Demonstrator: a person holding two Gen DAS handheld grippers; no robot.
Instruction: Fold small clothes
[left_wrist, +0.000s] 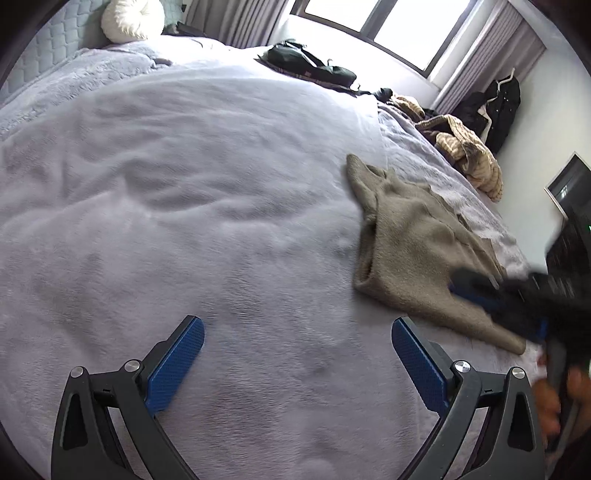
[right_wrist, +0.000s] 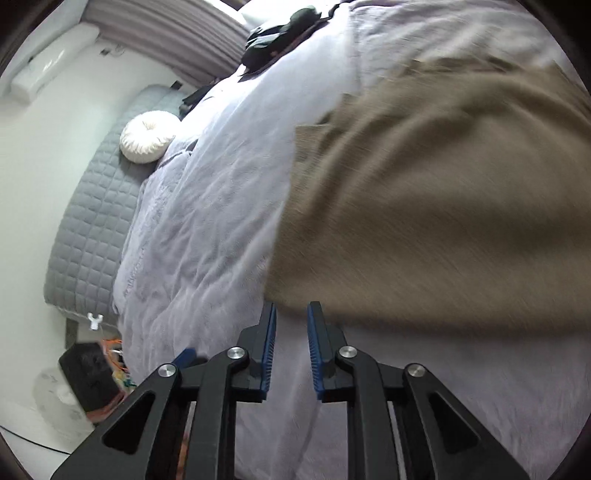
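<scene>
A small taupe knit garment (left_wrist: 413, 243) lies crumpled on the lavender bedcover (left_wrist: 184, 184), toward the bed's right side. My left gripper (left_wrist: 297, 328) hovers over bare bedcover to the garment's left, jaws wide open and holding nothing. In that view my right gripper (left_wrist: 480, 295) is a dark blur over the garment's near edge, with a hand (left_wrist: 554, 398) behind it. The right wrist view shows the right gripper (right_wrist: 293, 306) with its jaws narrowed to a small gap. Bedcover shows between the blue pads (right_wrist: 269, 347). The blurred garment (right_wrist: 443, 206) edge lies just at the fingertips.
A round white cushion (left_wrist: 131, 18) rests by the quilted headboard (right_wrist: 92, 221). Dark clothes (left_wrist: 310, 64) and a striped beige pile (left_wrist: 469, 155) lie at the bed's far side. Beyond them are a window with curtains (left_wrist: 491, 48), a hanging black coat (left_wrist: 498, 107) and floor clutter (right_wrist: 88, 376).
</scene>
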